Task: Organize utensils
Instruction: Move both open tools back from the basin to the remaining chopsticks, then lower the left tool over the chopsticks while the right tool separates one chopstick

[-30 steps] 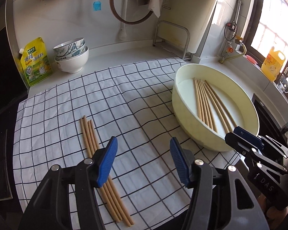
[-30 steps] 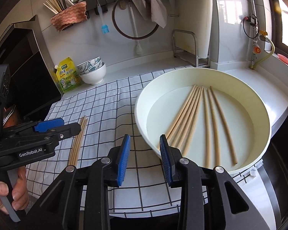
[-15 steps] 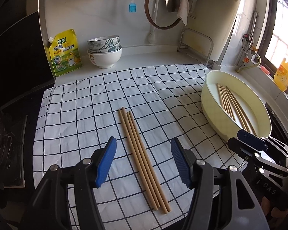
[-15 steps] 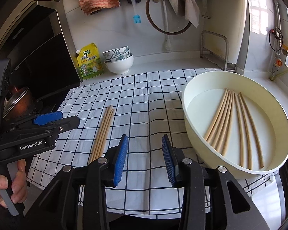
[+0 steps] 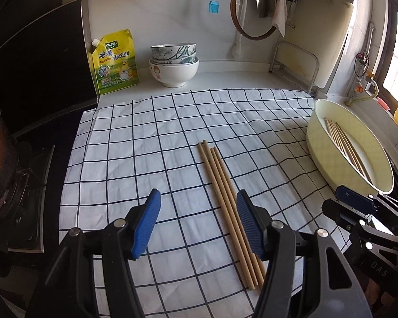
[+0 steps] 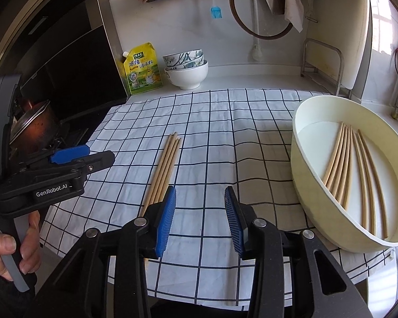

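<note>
A few wooden chopsticks [image 5: 225,193] lie side by side on the checked cloth [image 5: 151,137]; they also show in the right wrist view [image 6: 165,164]. Several more chopsticks [image 6: 353,159] lie in the cream round basin [image 6: 305,185] on the right, which also shows in the left wrist view [image 5: 318,148]. My left gripper [image 5: 199,220] is open and empty, above the cloth just left of the loose chopsticks' near ends. My right gripper [image 6: 200,217] is open and empty, between the loose chopsticks and the basin.
Stacked bowls [image 5: 173,63] and a yellow seasoning pouch [image 5: 115,62] stand at the back by the wall. A stove with a pot [image 6: 33,129] is at the left. A metal rack [image 6: 323,63] and a white board stand back right. Utensils hang on a wall rail.
Both grippers have swung left, away from the basin. The loose chopsticks now lie near the middle of both views and the basin sits far right. Both grippers stay open.
</note>
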